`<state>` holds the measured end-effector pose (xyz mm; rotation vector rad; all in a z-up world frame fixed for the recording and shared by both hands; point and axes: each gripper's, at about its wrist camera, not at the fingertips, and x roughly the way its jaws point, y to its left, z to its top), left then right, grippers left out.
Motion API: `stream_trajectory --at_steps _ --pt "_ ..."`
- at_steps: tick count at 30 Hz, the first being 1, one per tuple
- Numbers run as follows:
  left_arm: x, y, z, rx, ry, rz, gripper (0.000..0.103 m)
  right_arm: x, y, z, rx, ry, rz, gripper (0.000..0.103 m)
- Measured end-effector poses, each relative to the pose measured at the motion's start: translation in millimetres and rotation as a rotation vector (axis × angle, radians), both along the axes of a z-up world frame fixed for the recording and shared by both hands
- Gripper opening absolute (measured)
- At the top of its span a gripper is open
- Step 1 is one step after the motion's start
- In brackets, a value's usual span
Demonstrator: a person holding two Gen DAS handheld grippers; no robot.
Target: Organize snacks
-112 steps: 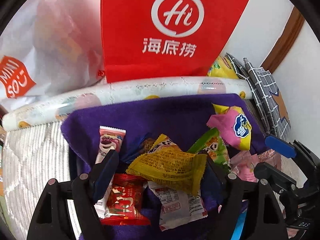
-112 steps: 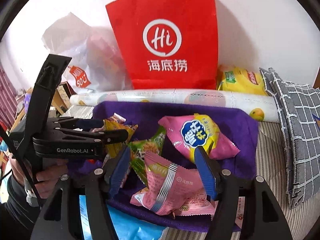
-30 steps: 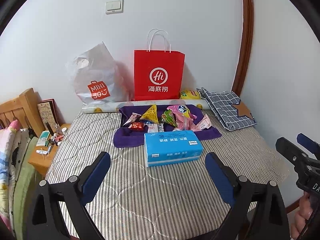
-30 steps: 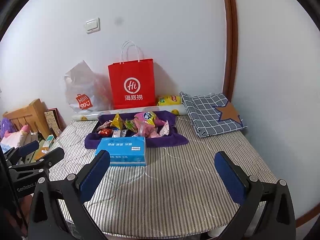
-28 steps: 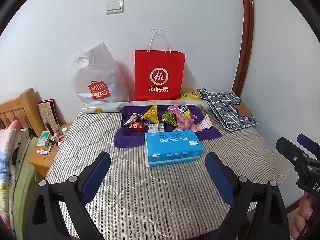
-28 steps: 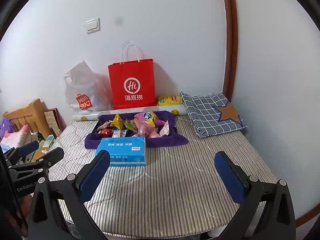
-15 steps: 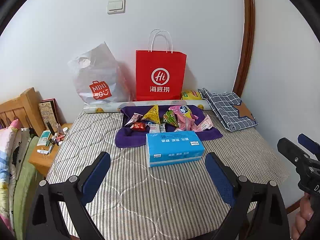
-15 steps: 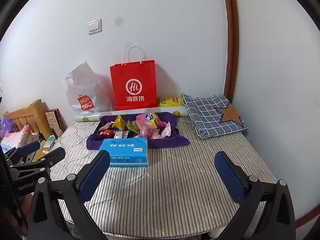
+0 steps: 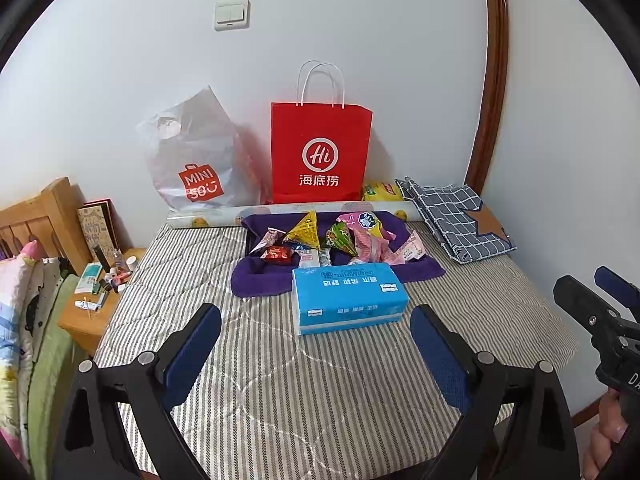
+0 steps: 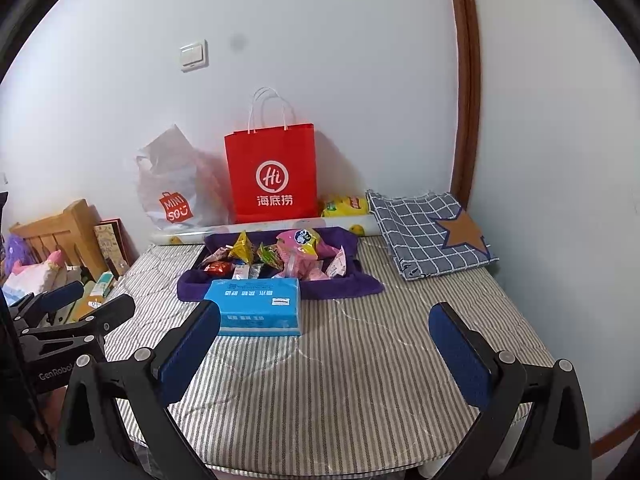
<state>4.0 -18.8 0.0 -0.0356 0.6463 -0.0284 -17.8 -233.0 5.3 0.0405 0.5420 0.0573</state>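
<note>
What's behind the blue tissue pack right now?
Behind the blue tissue pack lies the purple towel piled with snack packets. The pack hides the towel's near middle edge.

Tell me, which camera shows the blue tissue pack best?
The left wrist view: the tissue pack sits centred between the open fingers, unblocked. In the right wrist view, the pack is smaller, its corner hidden behind one finger.

Ahead of each tool, the tissue box [image 9: 347, 298] lies on the bed [image 9: 280, 380]. Behind it, snacks [image 9: 320, 240] rest on the cloth [image 9: 260, 280]. Two bags [image 9: 320, 152] stand behind, against the wall.
</note>
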Motion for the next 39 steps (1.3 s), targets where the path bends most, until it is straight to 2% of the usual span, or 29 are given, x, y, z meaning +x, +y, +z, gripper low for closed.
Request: stream_trajectory --at_steps 39 --pt "0.8 3.7 2.9 0.007 -0.012 0.004 0.096 -3.6 7.8 0.3 0.001 -0.021 0.023 0.103"
